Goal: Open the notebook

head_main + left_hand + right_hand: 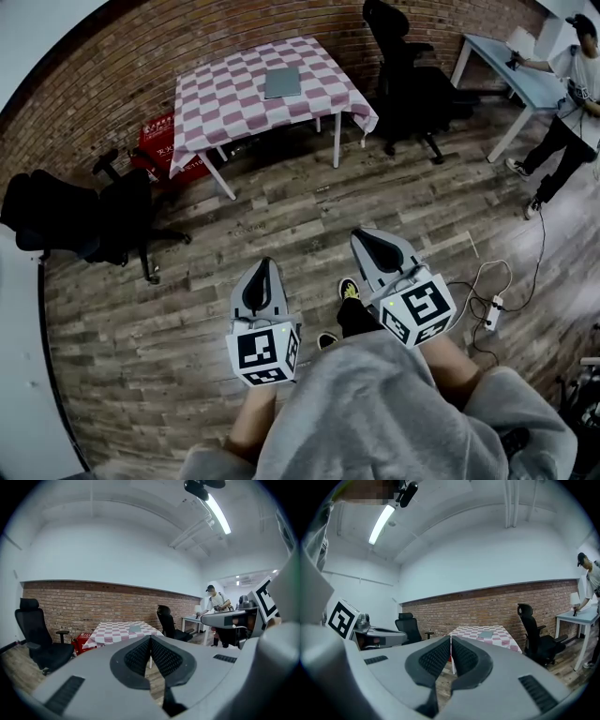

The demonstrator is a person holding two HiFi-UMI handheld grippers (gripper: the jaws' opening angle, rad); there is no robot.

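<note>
A closed grey notebook (pixel 282 82) lies flat on a table (pixel 225 112) with a pink-and-white checked cloth, far ahead by the brick wall. It also shows small in the left gripper view as the notebook (pixel 135 629) and in the right gripper view as the notebook (pixel 486 633). My left gripper (pixel 265 267) and right gripper (pixel 367 238) are held side by side over the wooden floor, well short of the table. Both point toward it. The left gripper (pixel 150 640) and the right gripper (pixel 451 639) are shut with nothing between their pads.
Black office chairs stand at the left (pixel 75 220) and right of the table (pixel 403 70). A red crate (pixel 159 145) sits under the table's left end. A person (pixel 567 112) leans at a white desk (pixel 511 70) at far right. A power strip (pixel 493 314) with cable lies on the floor.
</note>
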